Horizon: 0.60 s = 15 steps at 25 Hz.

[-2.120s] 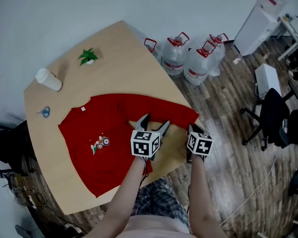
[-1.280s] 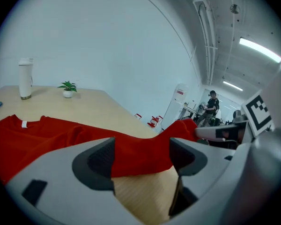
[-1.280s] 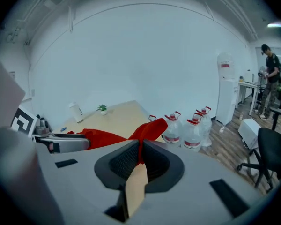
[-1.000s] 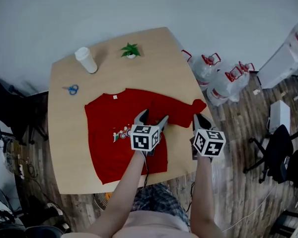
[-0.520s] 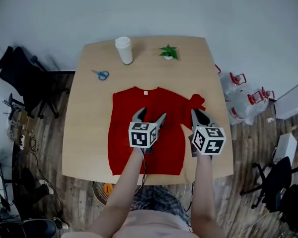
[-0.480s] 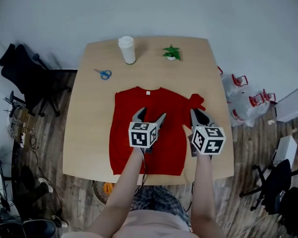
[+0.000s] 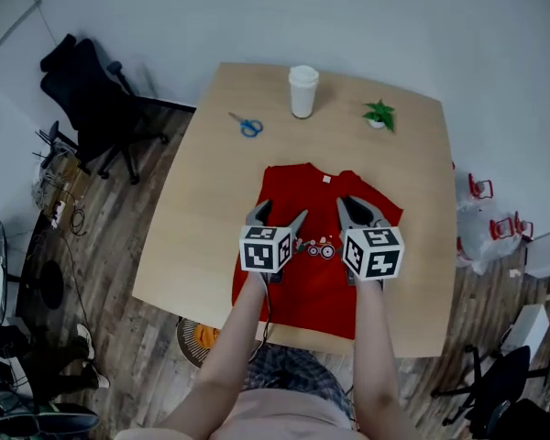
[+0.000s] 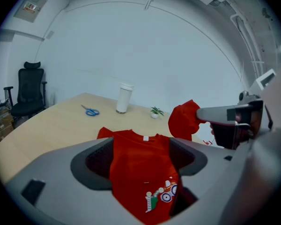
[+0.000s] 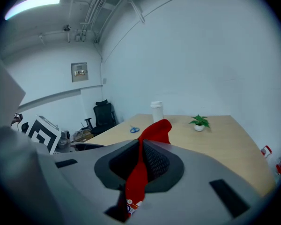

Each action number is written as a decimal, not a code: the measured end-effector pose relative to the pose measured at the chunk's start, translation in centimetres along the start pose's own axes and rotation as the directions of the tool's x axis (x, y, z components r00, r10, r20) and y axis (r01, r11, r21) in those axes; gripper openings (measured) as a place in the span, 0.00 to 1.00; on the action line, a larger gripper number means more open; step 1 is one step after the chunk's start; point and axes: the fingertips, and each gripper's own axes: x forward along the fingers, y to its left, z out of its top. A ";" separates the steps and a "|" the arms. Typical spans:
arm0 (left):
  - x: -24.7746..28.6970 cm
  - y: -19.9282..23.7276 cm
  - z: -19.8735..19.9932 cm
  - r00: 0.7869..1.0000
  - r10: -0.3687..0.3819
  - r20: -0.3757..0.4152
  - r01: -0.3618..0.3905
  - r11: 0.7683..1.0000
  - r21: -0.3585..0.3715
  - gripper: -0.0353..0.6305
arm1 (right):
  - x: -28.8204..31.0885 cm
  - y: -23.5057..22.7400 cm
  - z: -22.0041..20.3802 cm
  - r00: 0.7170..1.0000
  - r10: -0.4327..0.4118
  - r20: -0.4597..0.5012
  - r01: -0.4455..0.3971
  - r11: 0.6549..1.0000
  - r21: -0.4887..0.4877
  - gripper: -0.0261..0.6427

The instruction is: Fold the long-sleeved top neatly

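Note:
The red long-sleeved top [image 7: 304, 273] lies flat on the wooden table [image 7: 206, 218], its printed front up and its collar toward the far edge. My right gripper [image 7: 352, 212] is shut on the top's right sleeve [image 9: 155, 131] and holds it bunched above the right side of the garment. In the right gripper view red fabric runs between the closed jaws of the right gripper [image 9: 141, 161]. My left gripper [image 7: 277, 216] hovers open over the middle of the top, nothing between its fingers. From the left gripper [image 8: 140, 159] I see the held sleeve [image 8: 183, 121] to the right.
At the table's far edge stand a white cup [image 7: 302, 91] and a small green plant [image 7: 379, 115], with blue scissors [image 7: 247, 125] to the cup's left. A black office chair [image 7: 90, 99] stands off the table's left. Water bottles [image 7: 495, 232] sit on the floor at right.
Both grippers have swung across the table. The right one carried the sleeve from its outstretched place inward over the top's body. The left gripper stayed open.

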 end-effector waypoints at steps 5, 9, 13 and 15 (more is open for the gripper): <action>-1.1 4.9 -0.3 0.998 0.058 -0.003 -0.058 0.998 -0.033 0.60 | 5.4 4.4 -1.8 0.993 0.085 -0.081 -0.088 0.995 -0.039 0.09; -1.9 8.0 -1.2 0.995 0.095 -0.014 -0.096 0.993 -0.063 0.60 | 8.9 7.4 -4.1 0.978 0.145 -0.149 -0.154 0.987 -0.050 0.09; -2.5 10.5 -2.0 0.993 0.118 -0.027 -0.120 0.989 -0.082 0.60 | 11.9 9.7 -5.8 0.963 0.180 -0.199 -0.196 0.979 -0.060 0.09; -2.8 11.6 -2.4 0.991 0.130 -0.031 -0.133 0.987 -0.093 0.60 | 13.3 10.4 -6.8 0.956 0.189 -0.224 -0.207 0.977 -0.056 0.09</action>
